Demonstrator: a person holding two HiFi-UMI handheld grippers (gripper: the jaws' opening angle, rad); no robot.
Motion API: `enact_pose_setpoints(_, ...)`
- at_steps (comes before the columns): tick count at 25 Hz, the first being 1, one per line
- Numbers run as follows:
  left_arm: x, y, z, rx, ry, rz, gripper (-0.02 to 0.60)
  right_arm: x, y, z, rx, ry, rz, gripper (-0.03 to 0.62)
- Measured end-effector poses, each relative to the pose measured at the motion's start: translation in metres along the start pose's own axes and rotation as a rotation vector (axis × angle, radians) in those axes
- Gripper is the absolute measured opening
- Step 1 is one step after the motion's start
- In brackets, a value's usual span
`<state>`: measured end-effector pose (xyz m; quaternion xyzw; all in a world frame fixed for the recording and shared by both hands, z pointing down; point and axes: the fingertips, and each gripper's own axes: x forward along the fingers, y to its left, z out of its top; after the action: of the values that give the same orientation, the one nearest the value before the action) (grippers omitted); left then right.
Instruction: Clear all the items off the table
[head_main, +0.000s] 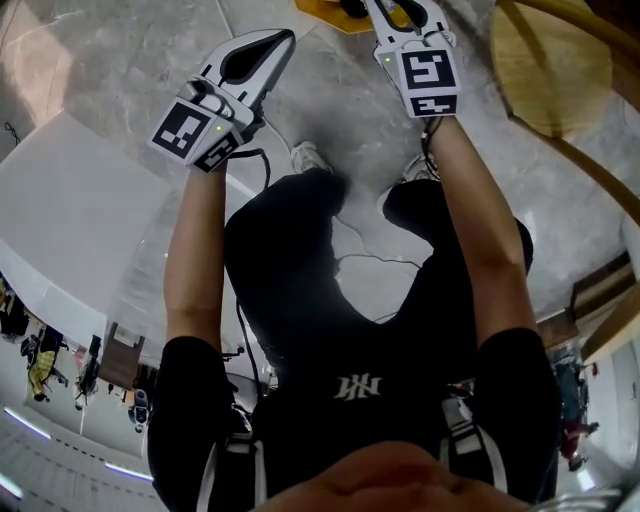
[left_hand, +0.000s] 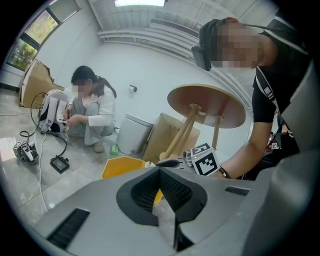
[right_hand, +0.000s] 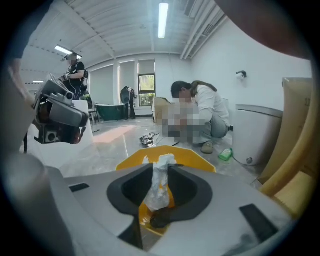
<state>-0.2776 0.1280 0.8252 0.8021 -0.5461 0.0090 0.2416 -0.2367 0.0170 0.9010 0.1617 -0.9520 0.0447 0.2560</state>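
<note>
My right gripper (head_main: 395, 10) hangs over a yellow bin (head_main: 335, 18) on the floor. In the right gripper view its jaws (right_hand: 161, 172) are shut on a crumpled white wrapper (right_hand: 160, 182), which stands up between the pads above the bin's yellow rim (right_hand: 197, 161). A dark lump (right_hand: 160, 220) lies in the bin below it. My left gripper (head_main: 283, 40) is to the left of the bin, its jaws (left_hand: 159, 175) shut with nothing between them. From the left gripper view the right gripper (left_hand: 172, 163) reaches over the bin (left_hand: 120, 167).
A round wooden table (head_main: 550, 65) stands right of the bin. Beyond it a person (left_hand: 90, 115) crouches on the floor by a white waste bin (left_hand: 132, 135) and a cardboard box (left_hand: 167, 132). Cables and a small device (left_hand: 57, 162) lie on the floor.
</note>
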Motion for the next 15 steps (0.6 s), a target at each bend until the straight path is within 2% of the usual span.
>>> enact_pose_setpoints(1,0.0,-0.001,0.002,0.002,-0.001,0.0,0.012,-0.001,0.001,0.0,0.0,0.006,0.004,0.126)
enact_pose_setpoints(2,-0.002,-0.005,0.006,0.004,-0.001,0.0,0.012,-0.003,0.002,0.002,0.003,0.011,0.007,0.203)
enact_pose_setpoints(3,-0.005,-0.01,0.013,0.007,0.0,0.0,0.012,-0.009,0.003,0.006,0.005,0.015,0.008,0.241)
enact_pose_setpoints(5,-0.01,-0.019,0.026,0.01,0.001,0.003,0.012,-0.02,0.004,0.016,0.007,0.014,0.003,0.239)
enact_pose_setpoints(9,-0.02,-0.031,0.047,0.002,0.003,0.013,0.012,-0.044,0.007,0.036,0.032,-0.006,-0.009,0.157)
enact_pose_setpoints(10,-0.024,-0.039,0.058,-0.001,0.01,0.013,0.012,-0.057,0.011,0.047,0.041,-0.012,-0.004,0.092)
enact_pose_setpoints(12,-0.035,-0.061,0.091,-0.001,0.024,0.01,0.012,-0.09,0.027,0.078,0.064,-0.023,0.025,0.006)
enact_pose_setpoints(15,-0.055,-0.108,0.159,0.002,0.025,-0.017,0.012,-0.156,0.062,0.144,0.083,-0.05,0.101,0.005)
